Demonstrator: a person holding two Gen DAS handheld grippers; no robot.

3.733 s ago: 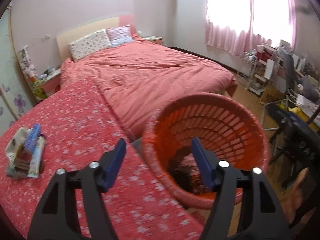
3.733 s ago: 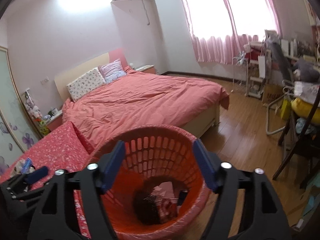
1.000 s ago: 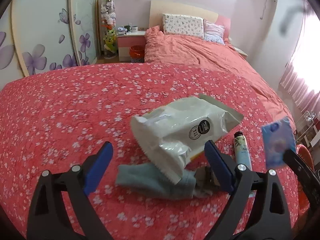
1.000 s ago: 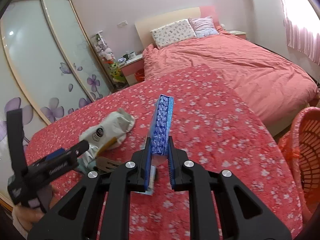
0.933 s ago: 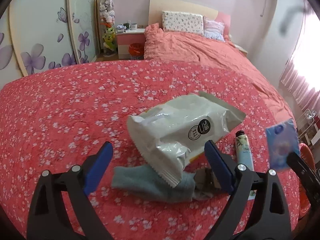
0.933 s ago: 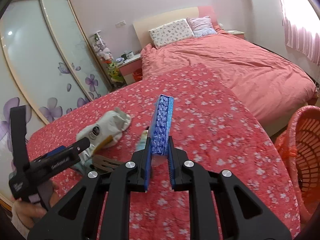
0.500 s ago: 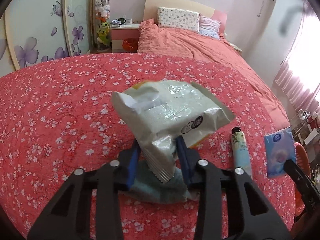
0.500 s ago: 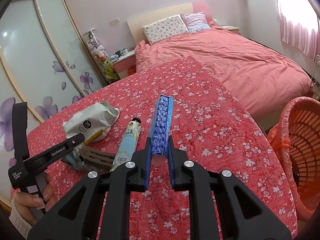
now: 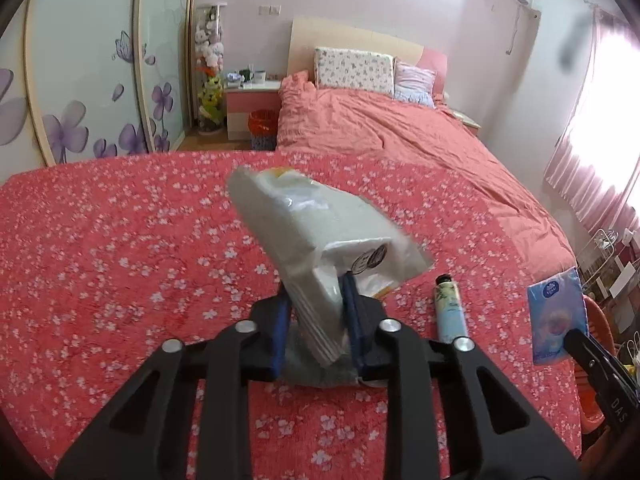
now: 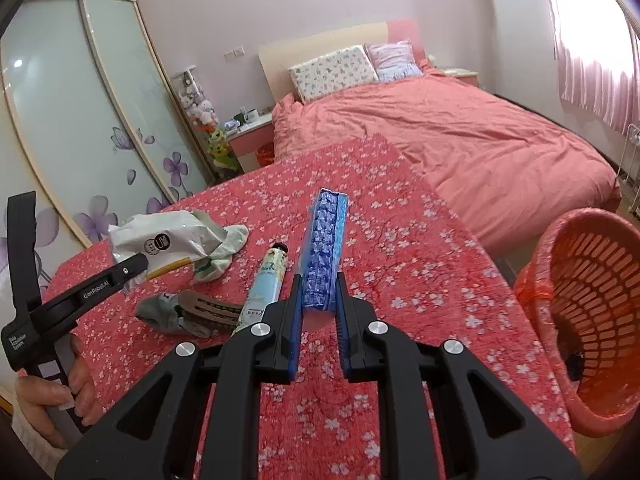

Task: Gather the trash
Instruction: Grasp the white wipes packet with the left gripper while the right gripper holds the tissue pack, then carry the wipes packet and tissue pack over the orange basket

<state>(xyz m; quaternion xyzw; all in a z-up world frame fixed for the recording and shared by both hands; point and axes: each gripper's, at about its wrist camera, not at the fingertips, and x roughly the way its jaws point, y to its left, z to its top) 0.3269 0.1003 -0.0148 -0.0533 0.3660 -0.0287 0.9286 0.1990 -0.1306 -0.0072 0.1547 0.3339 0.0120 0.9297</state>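
The left gripper [image 9: 316,312] pinches a white snack wrapper [image 9: 320,236], lifted off the red floral bedspread [image 9: 120,240]. Just right of it on the spread lie a grey sock [image 10: 160,314], a brown hair clip [image 10: 212,308] touching it, and a hand-cream tube [image 10: 266,280]. The right gripper [image 10: 318,318] is clamped on a blue tissue pack [image 10: 324,240], held upright above the bedspread. The orange trash basket [image 10: 584,320] stands at the far right, beside the bed's edge.
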